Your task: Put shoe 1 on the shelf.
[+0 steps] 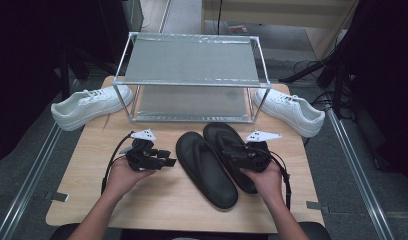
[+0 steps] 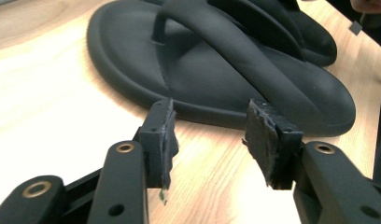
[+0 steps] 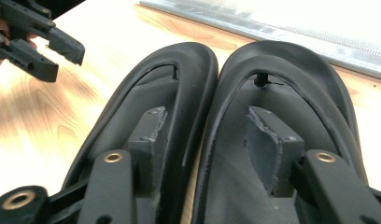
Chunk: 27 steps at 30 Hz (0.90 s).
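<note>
Two black flip-flop sandals lie side by side on the wooden table, the left sandal touching the right sandal along their inner edges. My left gripper hovers just left of the left sandal, aimed at its side, jaws open and empty. My right gripper hangs over the sandals from the right. Its jaws are open, with one pad above each footbed and the touching rims between them, pressing on nothing.
A two-level metal rack stands at the back of the table. One white sneaker rests at its left end, another white sneaker at its right. Bare wood lies in front of the sandals.
</note>
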Each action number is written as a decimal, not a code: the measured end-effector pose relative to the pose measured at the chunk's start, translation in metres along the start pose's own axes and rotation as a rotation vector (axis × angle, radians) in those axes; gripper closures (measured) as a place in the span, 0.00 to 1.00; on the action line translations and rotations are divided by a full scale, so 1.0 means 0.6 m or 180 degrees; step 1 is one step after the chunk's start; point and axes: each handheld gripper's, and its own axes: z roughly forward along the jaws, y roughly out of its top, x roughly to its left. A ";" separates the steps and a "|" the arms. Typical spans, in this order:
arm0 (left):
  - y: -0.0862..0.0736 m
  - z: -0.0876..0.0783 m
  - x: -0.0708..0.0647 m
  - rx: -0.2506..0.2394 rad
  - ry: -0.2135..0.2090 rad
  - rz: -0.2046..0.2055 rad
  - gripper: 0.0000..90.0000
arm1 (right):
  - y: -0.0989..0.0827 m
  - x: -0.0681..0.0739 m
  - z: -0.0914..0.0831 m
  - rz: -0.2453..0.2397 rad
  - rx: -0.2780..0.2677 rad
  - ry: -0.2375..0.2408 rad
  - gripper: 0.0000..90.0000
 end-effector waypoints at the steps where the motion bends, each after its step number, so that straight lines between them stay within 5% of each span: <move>1: 0.000 -0.001 0.002 -0.0007 0.0011 -0.0010 0.56 | -0.001 0.002 -0.001 0.0008 -0.0018 -0.0006 0.53; 12: 0.000 -0.009 0.014 -0.0038 0.0068 0.0008 0.49 | -0.013 0.010 0.003 0.0018 -0.0050 -0.0018 0.45; 27: 0.006 -0.013 0.033 -0.0035 0.0175 0.0015 0.48 | -0.025 0.020 0.033 -0.0048 0.0120 -0.0053 0.45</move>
